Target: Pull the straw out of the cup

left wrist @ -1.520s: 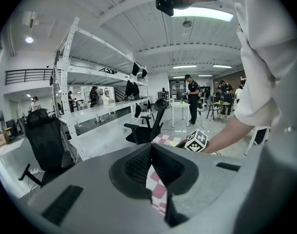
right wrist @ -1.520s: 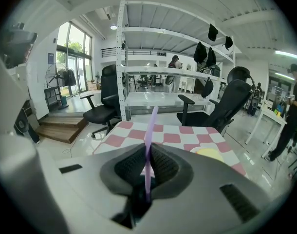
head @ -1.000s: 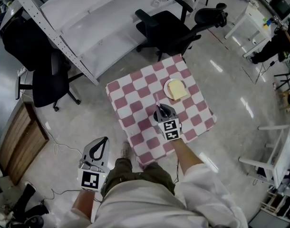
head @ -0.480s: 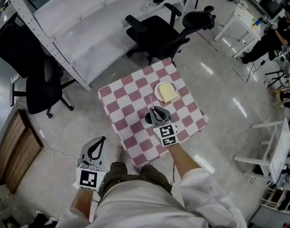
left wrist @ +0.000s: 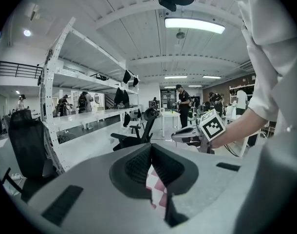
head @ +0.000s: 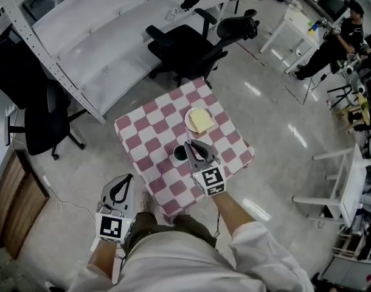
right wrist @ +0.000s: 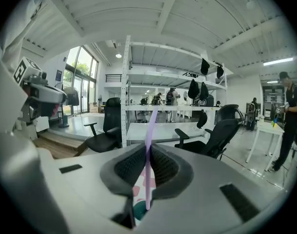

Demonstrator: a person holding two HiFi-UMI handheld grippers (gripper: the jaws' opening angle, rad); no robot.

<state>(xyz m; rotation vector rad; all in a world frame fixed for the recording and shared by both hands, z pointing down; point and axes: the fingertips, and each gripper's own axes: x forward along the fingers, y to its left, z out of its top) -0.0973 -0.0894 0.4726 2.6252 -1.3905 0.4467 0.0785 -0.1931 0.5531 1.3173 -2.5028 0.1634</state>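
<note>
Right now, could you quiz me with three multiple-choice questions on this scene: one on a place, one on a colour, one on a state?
1. From the person, the plate with the bread slice stands: A beyond the cup; B nearer than it; C under it.
2. The straw is: A green; B purple; C red.
3. The right gripper is: A wide open; B gripping the plate; C shut on the straw.

Answers: A, the plate lies further up the checkered table; B, it shows purple between the jaws; C, the pads pinch it.
</note>
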